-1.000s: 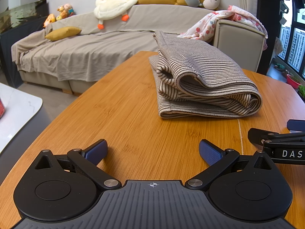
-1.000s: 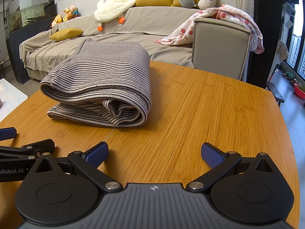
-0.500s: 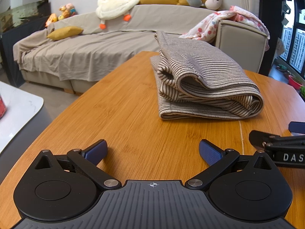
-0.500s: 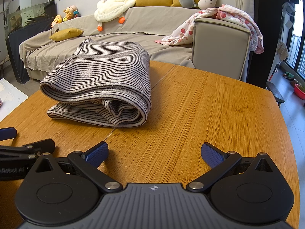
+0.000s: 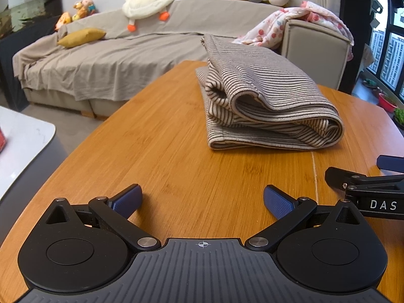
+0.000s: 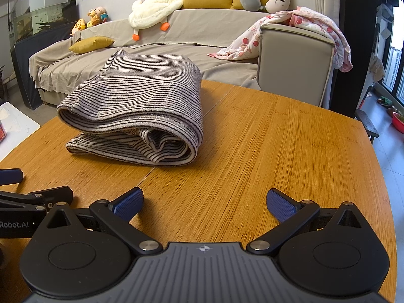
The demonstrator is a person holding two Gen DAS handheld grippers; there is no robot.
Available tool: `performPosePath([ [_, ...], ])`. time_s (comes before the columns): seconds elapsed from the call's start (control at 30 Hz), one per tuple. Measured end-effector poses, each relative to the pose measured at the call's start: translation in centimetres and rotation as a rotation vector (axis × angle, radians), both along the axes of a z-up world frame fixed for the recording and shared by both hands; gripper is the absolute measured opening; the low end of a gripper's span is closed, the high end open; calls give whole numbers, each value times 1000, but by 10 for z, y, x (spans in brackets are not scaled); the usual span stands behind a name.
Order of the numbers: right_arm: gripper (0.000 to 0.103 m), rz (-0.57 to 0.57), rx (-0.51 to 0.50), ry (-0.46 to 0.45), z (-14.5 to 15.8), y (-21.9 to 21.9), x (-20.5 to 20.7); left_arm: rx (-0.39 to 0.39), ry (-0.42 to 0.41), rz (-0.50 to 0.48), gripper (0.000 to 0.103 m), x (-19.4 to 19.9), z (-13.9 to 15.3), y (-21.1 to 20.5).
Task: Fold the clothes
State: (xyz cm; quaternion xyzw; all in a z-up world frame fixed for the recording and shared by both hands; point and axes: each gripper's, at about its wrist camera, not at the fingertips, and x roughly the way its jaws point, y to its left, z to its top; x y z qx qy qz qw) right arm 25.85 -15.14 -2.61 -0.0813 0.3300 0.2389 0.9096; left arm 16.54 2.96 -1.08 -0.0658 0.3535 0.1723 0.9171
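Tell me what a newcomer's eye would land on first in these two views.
First, the folded striped garment, a thick bundle lying on the wooden table ahead of both tools. Next, the left tool and the right tool, each with its blue fingers spread wide and holding nothing, low over the bare wood short of the garment. Behind, a white plush goose sprawls on the covered sofa.

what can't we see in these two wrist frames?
- Striped garment: its inner layers are hidden by its own folds, and its far edge by the top layer, in both views.
- Right gripper: in the left wrist view, cut off by the right edge.
- Left gripper: in the right wrist view, cut off by the left edge.
- Wooden table: its near edge is hidden behind both gripper bodies.
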Motion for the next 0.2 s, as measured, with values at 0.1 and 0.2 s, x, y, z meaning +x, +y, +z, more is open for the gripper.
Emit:
performPosePath([
  [0.1,103,0,0,0,0,0,0,-2,-4,-1,103,-1,0,0],
  [0.2,103,-3,-1,0,0,0,-1,-17,-17,0,103,-3,1,2],
])
